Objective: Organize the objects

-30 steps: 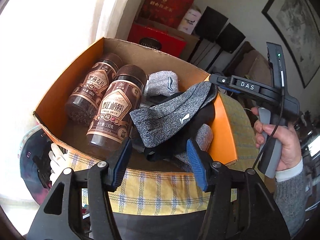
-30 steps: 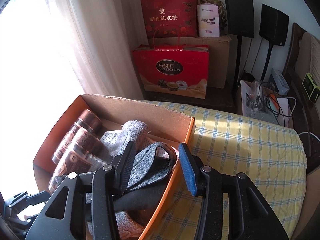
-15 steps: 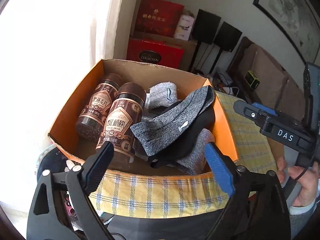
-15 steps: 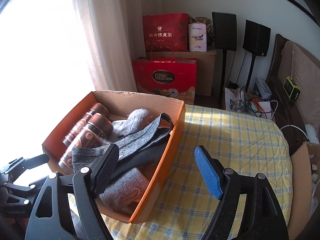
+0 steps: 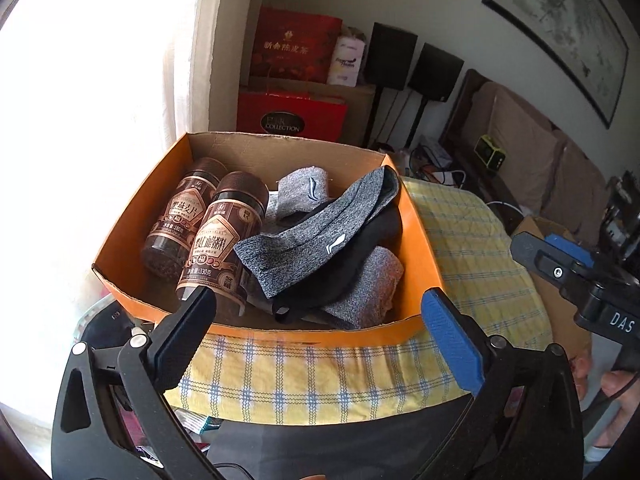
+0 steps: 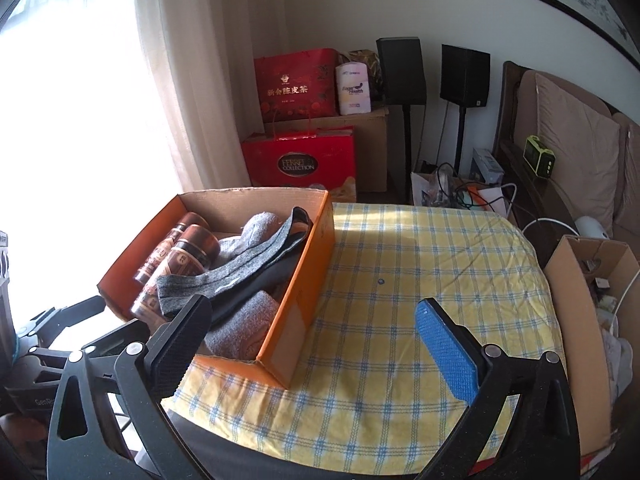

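From the left wrist, the left tongs [image 5: 316, 330] are spreading wide and empty before the orange box [image 5: 420, 236], where the grey sock [image 5: 312, 236] overhangs the rim and could slide out. From the right wrist, the right tongs [image 6: 316, 340] open empty over the counter [image 6: 420, 280]; a careless swing could knock the box.
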{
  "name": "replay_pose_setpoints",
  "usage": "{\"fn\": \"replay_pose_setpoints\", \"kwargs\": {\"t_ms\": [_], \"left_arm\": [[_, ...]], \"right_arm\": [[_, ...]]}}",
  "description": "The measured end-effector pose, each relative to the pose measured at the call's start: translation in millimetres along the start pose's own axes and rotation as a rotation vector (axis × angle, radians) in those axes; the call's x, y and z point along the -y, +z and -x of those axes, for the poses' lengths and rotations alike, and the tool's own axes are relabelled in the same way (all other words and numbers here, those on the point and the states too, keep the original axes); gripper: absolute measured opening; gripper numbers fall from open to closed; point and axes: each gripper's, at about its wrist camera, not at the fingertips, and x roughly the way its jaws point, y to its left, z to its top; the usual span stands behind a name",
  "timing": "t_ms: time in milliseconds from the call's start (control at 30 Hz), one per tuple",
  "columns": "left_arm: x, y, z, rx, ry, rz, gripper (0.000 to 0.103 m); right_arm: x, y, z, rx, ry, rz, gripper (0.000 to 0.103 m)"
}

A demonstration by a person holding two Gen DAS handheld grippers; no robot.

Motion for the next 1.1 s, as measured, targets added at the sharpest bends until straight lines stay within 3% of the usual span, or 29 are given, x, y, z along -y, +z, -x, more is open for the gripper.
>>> {"fn": "replay_pose_setpoints", "kwargs": {"t_ms": [167, 333, 467, 833, 1100], "left_arm": [[13.9, -4.8, 0.3, -0.03, -0.001, -0.018, 0.103], [9.9, -12.2, 4.3, -0.035, 0.151, 0.019, 0.103], [2.4, -16.8, 12.7, -0.053, 0.06, 0.063, 0.103], [17.7, -31.1, 45.3, -0.009, 0.046, 0.014, 0.103], [30.1, -43.5, 45.4, -0.039, 0.055, -0.035, 0.103]], "right_arm": [[11.2, -13.8, 11.9, -0.005, -0.028, -0.027, 0.103], [11.1, -25.4, 27.5, 0.003, -0.085, -0.015, 0.103], [8.2, -39.4, 35.9, -0.011, -0.113, -0.018, 0.103], [1.4, -61.2, 56.1, -0.027, -0.114, -0.039, 0.103], [-1.5, -77.0, 63.1, -0.055, -0.141, -0.032, 0.103]]}}
